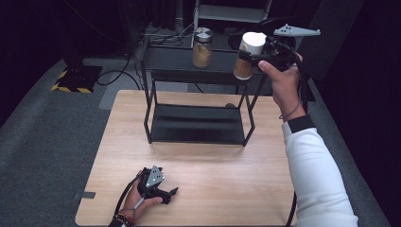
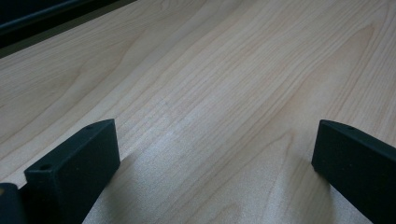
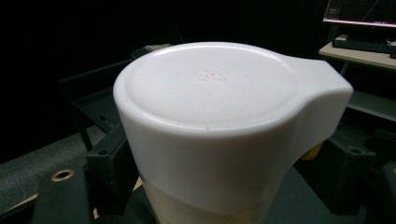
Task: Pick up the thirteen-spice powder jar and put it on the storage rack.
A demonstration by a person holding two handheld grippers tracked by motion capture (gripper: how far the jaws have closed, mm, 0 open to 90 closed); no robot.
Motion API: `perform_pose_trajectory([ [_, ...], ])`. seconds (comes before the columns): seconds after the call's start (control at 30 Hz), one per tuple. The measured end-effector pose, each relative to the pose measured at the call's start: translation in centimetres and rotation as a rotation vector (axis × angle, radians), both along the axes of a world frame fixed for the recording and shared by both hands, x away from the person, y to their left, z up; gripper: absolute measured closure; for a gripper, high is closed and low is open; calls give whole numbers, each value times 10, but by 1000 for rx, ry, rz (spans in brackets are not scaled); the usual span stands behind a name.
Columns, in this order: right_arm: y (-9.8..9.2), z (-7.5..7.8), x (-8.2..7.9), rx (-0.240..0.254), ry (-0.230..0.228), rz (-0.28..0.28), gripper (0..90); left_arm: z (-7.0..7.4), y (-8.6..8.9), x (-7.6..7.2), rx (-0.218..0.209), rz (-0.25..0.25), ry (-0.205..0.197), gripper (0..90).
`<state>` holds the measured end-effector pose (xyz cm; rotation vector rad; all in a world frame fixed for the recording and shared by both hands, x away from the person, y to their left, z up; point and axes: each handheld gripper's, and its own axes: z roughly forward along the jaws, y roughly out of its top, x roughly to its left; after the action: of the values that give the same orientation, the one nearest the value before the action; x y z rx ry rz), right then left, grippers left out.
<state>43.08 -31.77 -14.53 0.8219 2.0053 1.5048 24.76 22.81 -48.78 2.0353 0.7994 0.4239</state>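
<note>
I'm holding the white-lidded jar [image 1: 248, 54] in my right gripper [image 1: 246, 56], keeping it upright above the shelf [image 1: 189, 56]; left gripper [image 1: 166, 193] is resting wide.

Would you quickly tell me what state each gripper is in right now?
Left gripper: open, holding nothing, resting on the table.
Right gripper: shut on the white-lidded jar, raised above the shelf.

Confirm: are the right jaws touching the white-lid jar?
Touching. In the right gripper view the black jaws press both sides of the jar under its lid; the high view shows the right gripper holding it above the shelf.
</note>
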Motion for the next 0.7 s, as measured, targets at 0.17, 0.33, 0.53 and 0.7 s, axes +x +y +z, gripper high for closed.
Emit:
perform_pose_trajectory([
  [0.17,9,8,11,-16,-7,-8,209,0,0,0,0,0,0,3],
  [0.33,14,12,23,0,-6,-21,209,0,0,0,-1,1,0,3],
  [0.53,20,17,35,-12,-4,-35,209,0,0,0,-1,5,0,3],
  [0.7,23,15,47,15,5,-43,209,0,-1,0,-1,9,0,3],
])
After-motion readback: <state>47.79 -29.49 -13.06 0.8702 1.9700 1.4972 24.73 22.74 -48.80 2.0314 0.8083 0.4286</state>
